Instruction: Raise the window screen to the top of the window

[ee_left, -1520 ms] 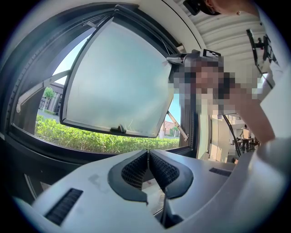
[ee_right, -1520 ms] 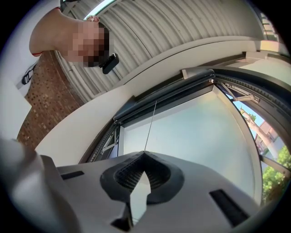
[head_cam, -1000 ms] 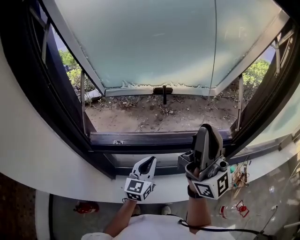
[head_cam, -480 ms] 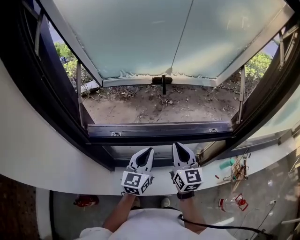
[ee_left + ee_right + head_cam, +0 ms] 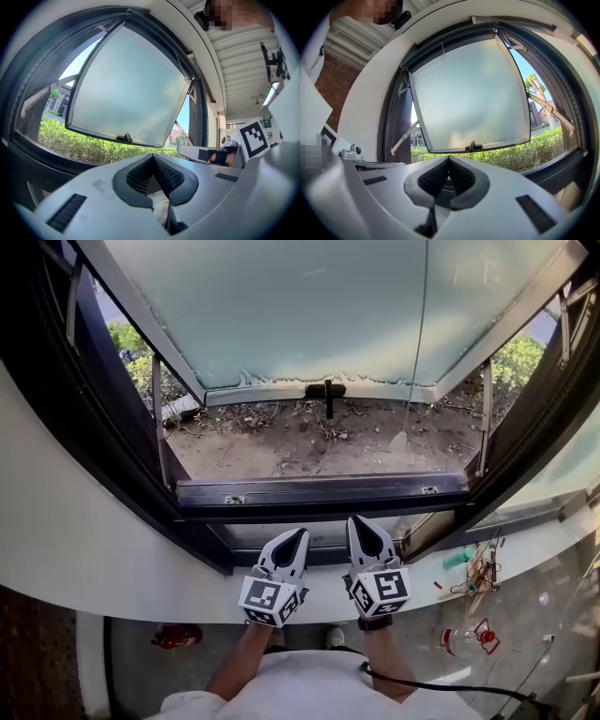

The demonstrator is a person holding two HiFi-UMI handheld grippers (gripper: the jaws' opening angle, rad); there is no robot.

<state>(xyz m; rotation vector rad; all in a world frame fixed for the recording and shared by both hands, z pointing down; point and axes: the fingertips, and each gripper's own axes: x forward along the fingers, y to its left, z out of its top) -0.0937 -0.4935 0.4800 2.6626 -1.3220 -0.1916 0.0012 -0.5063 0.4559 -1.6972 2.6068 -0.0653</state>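
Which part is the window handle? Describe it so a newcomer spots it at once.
Start at the big frosted pane swung outward over the dirt. Follow its pale bottom edge to the middle, where the handle sits. It is the only dark, T-shaped piece there, unlike the thin metal stays at the sides.

The right gripper (image 5: 449,159) fills the lower frame, jaws together and empty — above it a frosted window pane (image 5: 468,93) tilts outward, with a hedge (image 5: 536,152) at lower right.

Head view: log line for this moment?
left gripper: shut, empty | right gripper: shut, empty | both over white sill | frosted-glass window sash: open outward
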